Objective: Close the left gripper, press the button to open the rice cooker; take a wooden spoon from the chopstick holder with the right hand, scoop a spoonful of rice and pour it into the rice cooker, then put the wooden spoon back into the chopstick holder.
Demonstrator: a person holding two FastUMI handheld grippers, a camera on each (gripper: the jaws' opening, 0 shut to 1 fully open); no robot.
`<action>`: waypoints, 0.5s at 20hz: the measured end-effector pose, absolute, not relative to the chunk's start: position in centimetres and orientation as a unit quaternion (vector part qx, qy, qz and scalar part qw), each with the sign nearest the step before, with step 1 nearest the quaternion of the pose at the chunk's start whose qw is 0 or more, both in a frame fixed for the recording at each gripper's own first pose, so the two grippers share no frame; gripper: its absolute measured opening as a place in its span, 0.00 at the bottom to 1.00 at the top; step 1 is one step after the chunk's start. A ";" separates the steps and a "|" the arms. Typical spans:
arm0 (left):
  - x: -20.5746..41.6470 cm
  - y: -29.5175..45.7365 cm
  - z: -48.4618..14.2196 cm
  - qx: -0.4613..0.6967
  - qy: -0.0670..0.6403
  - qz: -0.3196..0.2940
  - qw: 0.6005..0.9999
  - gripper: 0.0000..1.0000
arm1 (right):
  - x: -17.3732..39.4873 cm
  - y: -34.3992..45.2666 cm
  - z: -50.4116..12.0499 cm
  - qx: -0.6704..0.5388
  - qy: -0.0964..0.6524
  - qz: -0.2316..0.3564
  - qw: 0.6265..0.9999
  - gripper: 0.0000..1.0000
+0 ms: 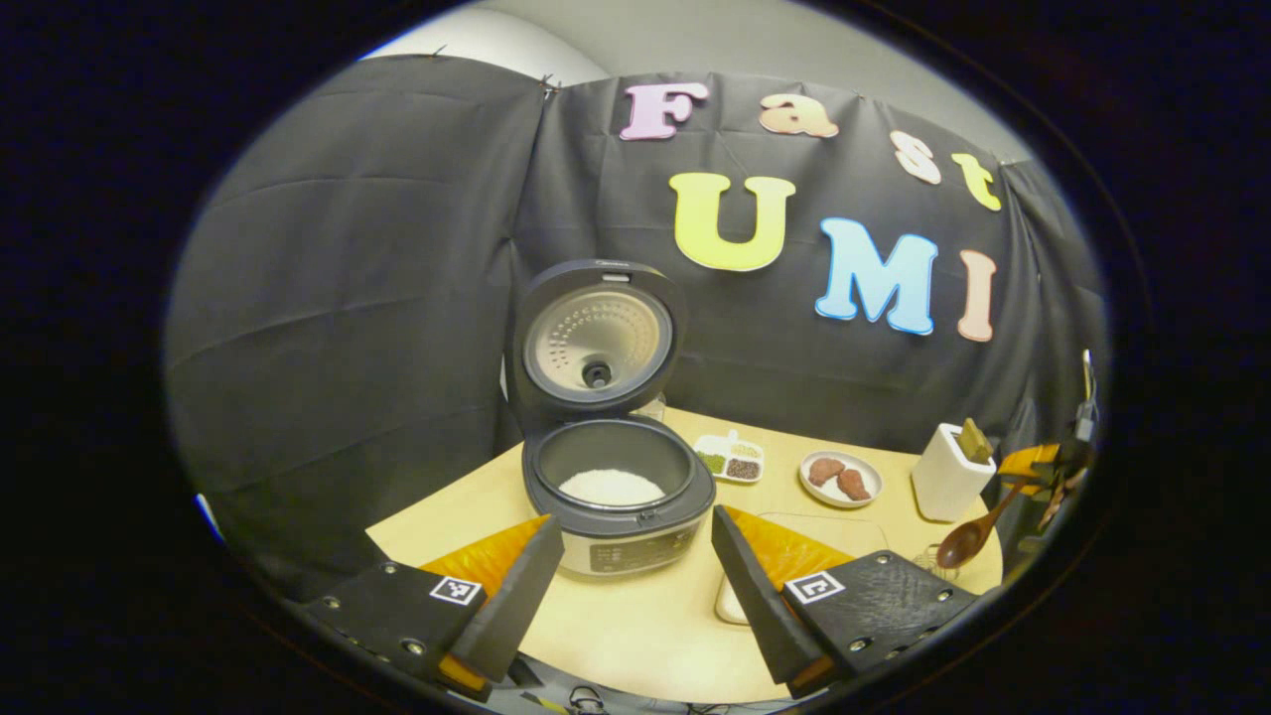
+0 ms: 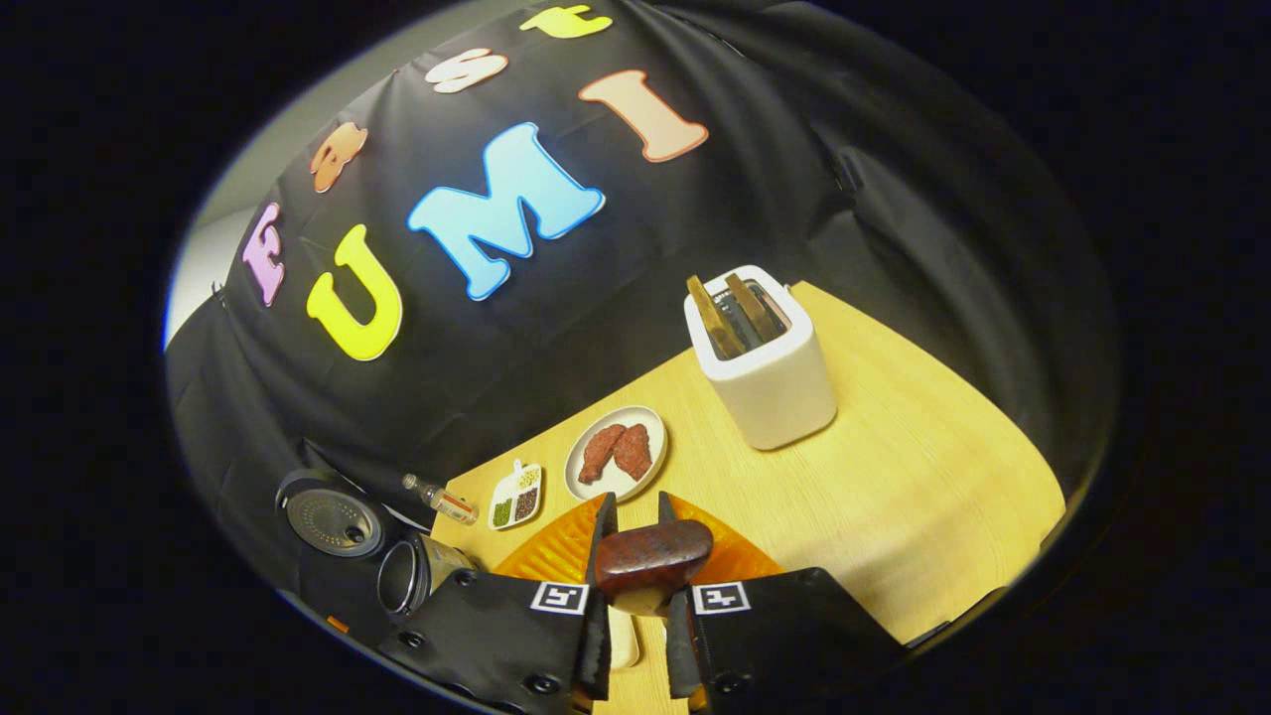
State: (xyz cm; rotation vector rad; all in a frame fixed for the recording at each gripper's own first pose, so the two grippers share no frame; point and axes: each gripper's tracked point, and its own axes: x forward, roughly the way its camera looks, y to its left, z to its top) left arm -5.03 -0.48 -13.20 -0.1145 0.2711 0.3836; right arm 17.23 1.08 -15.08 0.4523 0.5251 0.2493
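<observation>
Wooden table [image 1: 635, 636] holds the rice cooker [image 1: 618, 497], lid up (rice inside, seen from the left gripper view), left gripper [image 1: 626, 586] fingers wide apart. Right gripper [image 2: 635, 586] pinches the wooden spoon [image 2: 650, 561]; chopstick holder [image 2: 770, 382] sits far right.

A round plate [image 2: 616, 453] holding two reddish-brown pieces is sitting on the light wooden desk [image 2: 923, 497]. Just beside it, a small divided dish [image 2: 516, 495] of green, pale and dark grains is lying, with a small bottle [image 2: 442, 502] lying near it.
</observation>
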 end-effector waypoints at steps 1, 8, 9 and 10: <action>-5.5 -0.8 -13.0 -0.058 0.134 0.196 0.970 0.94 | 17.2 1.3 -15.9 0.227 0.266 0.123 0.929 0.24; -7.4 0.0 -11.7 -0.037 0.137 0.226 0.964 0.94 | 17.8 1.8 -19.6 0.202 0.294 0.112 0.927 0.29; -7.4 0.4 -11.5 -0.040 0.136 0.227 0.963 0.94 | 17.7 1.9 -19.8 0.203 0.293 0.111 0.928 0.30; -7.3 0.8 -11.3 -0.044 0.135 0.230 0.963 0.94 | 17.4 1.7 -19.8 0.199 0.293 0.106 0.929 0.31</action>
